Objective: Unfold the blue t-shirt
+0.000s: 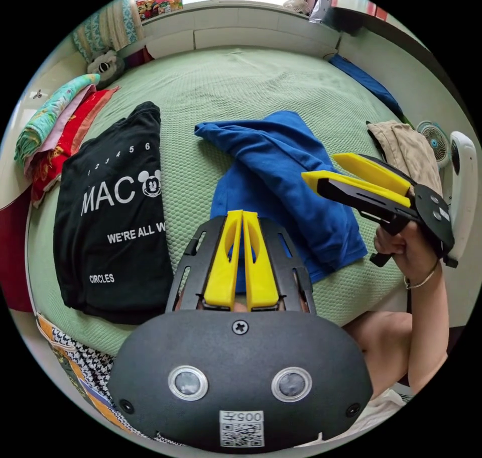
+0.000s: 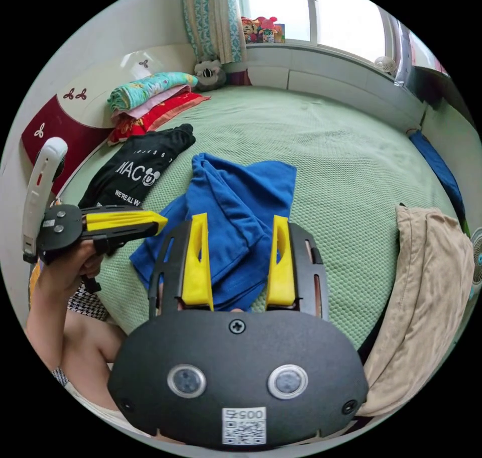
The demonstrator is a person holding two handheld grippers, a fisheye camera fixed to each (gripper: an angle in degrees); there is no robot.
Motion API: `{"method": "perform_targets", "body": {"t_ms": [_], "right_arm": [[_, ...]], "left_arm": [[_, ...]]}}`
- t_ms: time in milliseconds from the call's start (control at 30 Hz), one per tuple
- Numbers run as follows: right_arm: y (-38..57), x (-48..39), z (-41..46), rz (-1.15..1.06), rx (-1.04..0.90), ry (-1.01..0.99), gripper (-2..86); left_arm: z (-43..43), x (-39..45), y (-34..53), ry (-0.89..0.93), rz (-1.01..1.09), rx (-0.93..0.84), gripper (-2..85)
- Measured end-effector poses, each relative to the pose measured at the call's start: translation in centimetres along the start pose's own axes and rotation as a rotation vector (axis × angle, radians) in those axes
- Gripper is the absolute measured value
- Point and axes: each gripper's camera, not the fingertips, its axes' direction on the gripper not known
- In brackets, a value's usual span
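- One blue t-shirt, crumpled and folded over itself, lies on the green bedspread just ahead of both grippers.
- One black printed t-shirt lies flat to the left of the left gripper's jaws, apart from the blue one.
- One beige garment lies to the right of the right gripper, near the bed's edge.
- One stack of folded colourful cloths sits far ahead and to the left of the right gripper, by the headboard, and one plush toy lies beyond it.
- One dark blue cloth lies along the far right edge of the bed.
- Two grippers, each held in a hand.
- Left gripper: its yellow jaws are pressed together with nothing between them, tips over the near part of the blue t-shirt; contact with the cloth cannot be told. In the right gripper view it appears at the left, jaws closed, clear of the shirt.
- Right gripper: jaws spread wide, empty, framing the near fold of the blue t-shirt. In the left gripper view it hovers to the right, above the shirt's edge, jaws apart.
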Motion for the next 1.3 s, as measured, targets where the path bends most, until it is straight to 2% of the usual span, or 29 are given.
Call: {"method": "perform_targets", "body": {"t_ms": [233,400,533,633,767,900,1000,1133,1200,1300], "right_arm": [[-0.1,-0.7,2.5,0.013,-0.078,-0.006,14.1],[-0.6,-2.1,1.1,-0.084,-0.107,0.005,2.4],[-0.3,-2.8,-1.6,-0.141,-0.013,0.072,1.0],[-0.1,-1.8,-4.5,-0.054,0.082,0.147,0.8],[1.3,2.0,-9.1,0.233,0.186,0.366,0.7],[4.6,7.6,-13.3,0.571,0.202,0.511,1.1],[6.6,10.7,-14.1,0.688,0.146,0.513,2.5],[7.0,11.3,-14.4,0.629,0.15,0.538,3.8],[6.8,10.5,-14.4,0.507,0.198,0.431,5.1],[5.8,9.0,-13.0,0.321,0.148,0.267,9.0]], "left_arm": [[1.6,0.4,-0.9,0.005,0.042,-0.044,-0.2],[2.3,0.2,-1.5,0.023,0.022,-0.05,-0.3],[2.5,0.5,-2.2,0.013,0.02,-0.068,-0.2],[2.7,0.8,-2.5,-0.006,0.022,-0.077,-0.2],[3.0,0.8,-3.0,0.004,-0.035,-0.089,-0.2],[3.1,1.2,-3.3,-0.002,-0.045,-0.092,-0.3],[2.7,1.9,-3.5,0.008,-0.057,-0.075,-0.3],[1.0,3.0,-3.5,-0.036,-0.05,0.012,-0.2],[0.4,3.3,-3.4,-0.04,-0.042,0.043,-0.1],[0.1,3.5,-3.3,-0.013,-0.032,0.071,0.1]]}}
